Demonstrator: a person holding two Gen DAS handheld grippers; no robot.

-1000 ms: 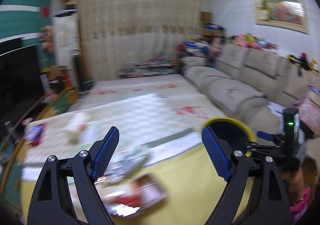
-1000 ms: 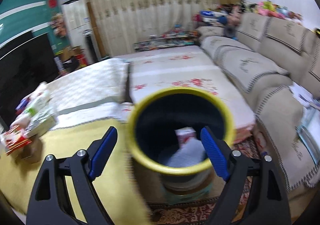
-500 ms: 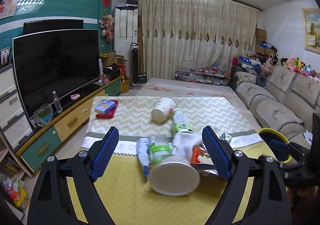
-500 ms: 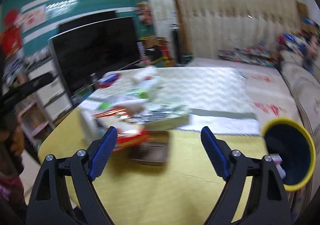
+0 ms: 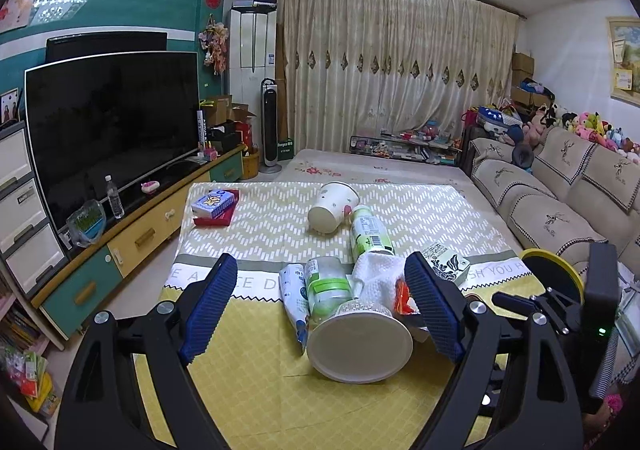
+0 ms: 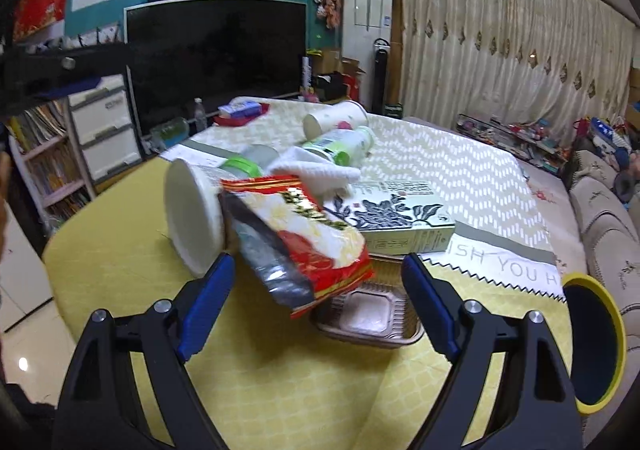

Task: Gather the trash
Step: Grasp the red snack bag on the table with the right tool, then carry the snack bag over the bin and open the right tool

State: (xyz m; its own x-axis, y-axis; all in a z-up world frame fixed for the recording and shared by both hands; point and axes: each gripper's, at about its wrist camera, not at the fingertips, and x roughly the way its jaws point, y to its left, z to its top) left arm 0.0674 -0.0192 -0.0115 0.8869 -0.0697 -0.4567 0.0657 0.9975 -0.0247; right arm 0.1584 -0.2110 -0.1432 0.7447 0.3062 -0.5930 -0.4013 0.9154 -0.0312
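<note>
A heap of trash lies on the yellow tablecloth (image 5: 248, 382): a tipped paper bowl (image 5: 360, 346), a plastic jar with a green band (image 5: 328, 286), a white cloth (image 5: 376, 274), a green bottle (image 5: 370, 236) and a tipped paper cup (image 5: 334, 206). My left gripper (image 5: 320, 310) is open, its fingers either side of the bowl, just short of it. My right gripper (image 6: 316, 306) is open in front of a red snack bag (image 6: 308, 242), a brown plastic tray (image 6: 368, 314) and a green carton (image 6: 400, 218). The yellow-rimmed bin (image 6: 596, 342) stands at the table's right edge.
A tissue box on a red book (image 5: 216, 206) sits at the table's far left corner. A TV (image 5: 108, 126) and cabinet run along the left. A sofa (image 5: 560, 202) lies to the right. The right gripper's body (image 5: 560, 314) shows in the left wrist view.
Both grippers swung left from the bin side to face the trash heap. The left one then held nearly still. The right one closed in on the red bag. Both stayed open.
</note>
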